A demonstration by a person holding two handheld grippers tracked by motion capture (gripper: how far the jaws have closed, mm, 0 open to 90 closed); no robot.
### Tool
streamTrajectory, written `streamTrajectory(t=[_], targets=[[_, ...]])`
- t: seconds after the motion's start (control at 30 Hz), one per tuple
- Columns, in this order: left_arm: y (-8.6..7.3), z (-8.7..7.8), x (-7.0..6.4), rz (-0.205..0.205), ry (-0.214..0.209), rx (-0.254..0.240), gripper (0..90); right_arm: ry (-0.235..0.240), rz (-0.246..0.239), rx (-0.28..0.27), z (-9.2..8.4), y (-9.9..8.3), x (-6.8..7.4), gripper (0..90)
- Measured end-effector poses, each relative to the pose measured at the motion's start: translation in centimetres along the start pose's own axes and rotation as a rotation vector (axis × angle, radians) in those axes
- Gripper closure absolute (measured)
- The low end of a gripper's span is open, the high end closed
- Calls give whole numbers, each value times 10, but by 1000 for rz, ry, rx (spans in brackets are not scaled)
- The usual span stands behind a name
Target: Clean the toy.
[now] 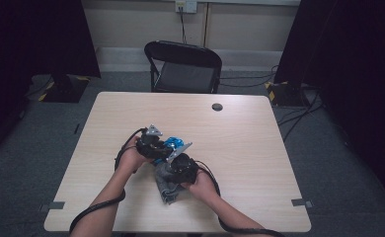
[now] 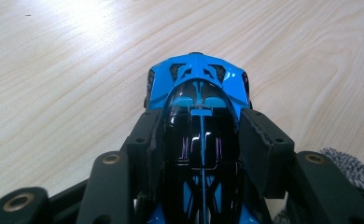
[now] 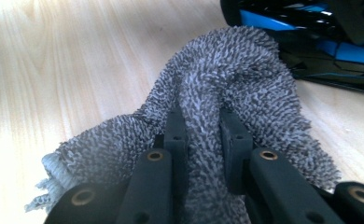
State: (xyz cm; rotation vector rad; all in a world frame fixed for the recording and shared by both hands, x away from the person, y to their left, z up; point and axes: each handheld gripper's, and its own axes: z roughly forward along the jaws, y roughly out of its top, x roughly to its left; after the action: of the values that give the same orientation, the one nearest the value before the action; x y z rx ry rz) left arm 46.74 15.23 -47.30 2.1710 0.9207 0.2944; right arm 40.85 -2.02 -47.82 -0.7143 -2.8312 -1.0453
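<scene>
A blue and black toy car (image 2: 196, 116) sits between the jaws of my left gripper (image 2: 201, 133), whose pads press on both its sides just above the wooden table. In the high view the car (image 1: 172, 143) shows between the two hands, with my left gripper (image 1: 157, 147) at its left. My right gripper (image 3: 203, 128) is shut on a bunched fold of a grey terry cloth (image 3: 227, 88), and the cloth's front end lies close to the car's side (image 3: 311, 42). From above, my right gripper (image 1: 173, 163) rests over the cloth (image 1: 170, 191).
The light wooden table (image 1: 240, 148) has a round cable hole (image 1: 217, 106) near its far edge. A black folding chair (image 1: 183, 69) stands behind the table. Dark curtains hang at both sides, and cables lie on the grey floor at the right.
</scene>
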Motion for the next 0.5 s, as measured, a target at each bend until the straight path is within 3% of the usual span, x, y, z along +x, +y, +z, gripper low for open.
streamTrajectory(t=[0.27, 0.5], targets=[[0, 0, 0, 2, 2, -4, 510, 49, -27, 1, 1, 0, 8, 764], [-1, 1, 0, -3, 5, -14, 510, 48, -45, -10, -10, 0, 10, 762]])
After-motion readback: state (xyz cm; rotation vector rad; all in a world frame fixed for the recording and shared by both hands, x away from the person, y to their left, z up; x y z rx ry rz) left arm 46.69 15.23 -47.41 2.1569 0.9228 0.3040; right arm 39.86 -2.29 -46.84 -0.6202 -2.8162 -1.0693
